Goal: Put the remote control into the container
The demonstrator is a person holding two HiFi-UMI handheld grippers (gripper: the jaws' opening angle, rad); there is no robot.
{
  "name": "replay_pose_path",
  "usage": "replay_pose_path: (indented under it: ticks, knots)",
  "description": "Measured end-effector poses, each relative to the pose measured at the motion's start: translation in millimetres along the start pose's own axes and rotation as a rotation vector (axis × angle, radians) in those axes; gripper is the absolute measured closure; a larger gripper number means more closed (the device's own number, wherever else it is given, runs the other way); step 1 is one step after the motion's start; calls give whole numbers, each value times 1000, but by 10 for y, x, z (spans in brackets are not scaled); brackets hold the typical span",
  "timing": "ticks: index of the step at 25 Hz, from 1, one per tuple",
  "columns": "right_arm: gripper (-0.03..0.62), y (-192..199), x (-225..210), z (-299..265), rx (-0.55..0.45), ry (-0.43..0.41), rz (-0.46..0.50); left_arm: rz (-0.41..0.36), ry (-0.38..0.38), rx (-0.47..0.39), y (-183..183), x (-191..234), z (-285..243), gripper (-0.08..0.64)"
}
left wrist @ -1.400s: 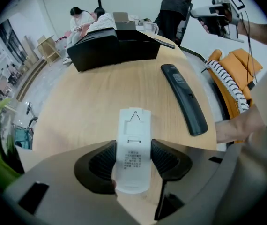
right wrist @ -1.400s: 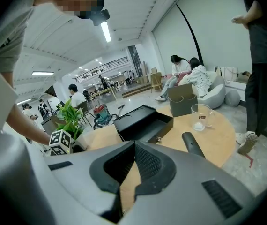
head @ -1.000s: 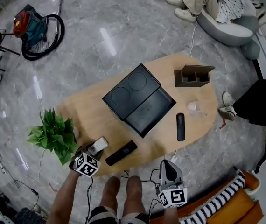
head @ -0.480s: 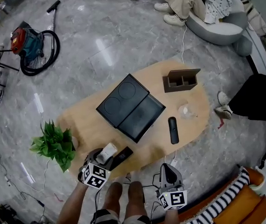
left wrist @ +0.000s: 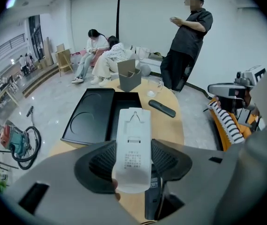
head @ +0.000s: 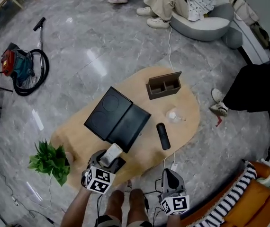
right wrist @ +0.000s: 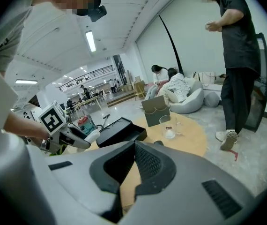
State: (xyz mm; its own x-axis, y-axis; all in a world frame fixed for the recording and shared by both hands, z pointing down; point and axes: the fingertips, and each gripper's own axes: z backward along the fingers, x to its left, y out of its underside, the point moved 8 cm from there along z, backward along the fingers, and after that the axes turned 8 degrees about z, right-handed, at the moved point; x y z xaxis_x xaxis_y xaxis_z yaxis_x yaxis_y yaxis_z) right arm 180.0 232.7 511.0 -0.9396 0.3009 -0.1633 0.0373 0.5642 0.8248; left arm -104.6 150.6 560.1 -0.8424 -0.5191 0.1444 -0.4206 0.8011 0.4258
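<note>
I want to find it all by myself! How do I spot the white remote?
Find the oval wooden table, then its near end beside the green plant. There the left gripper pinches the white remote between its jaws, above the tabletop. It is the only white remote; the black remote lies near the glass.
</note>
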Motion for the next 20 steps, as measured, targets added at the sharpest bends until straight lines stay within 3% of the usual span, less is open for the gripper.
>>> replay_pose_path:
  ticks: [12,20]
  knots:
    - [581,-38,-371,49,-9,84,-39,-12,20,22,-687,-49,-602,324]
    - [581,21,-489,139,-6,132,-72,40,-6,84,-851,47,-983,324]
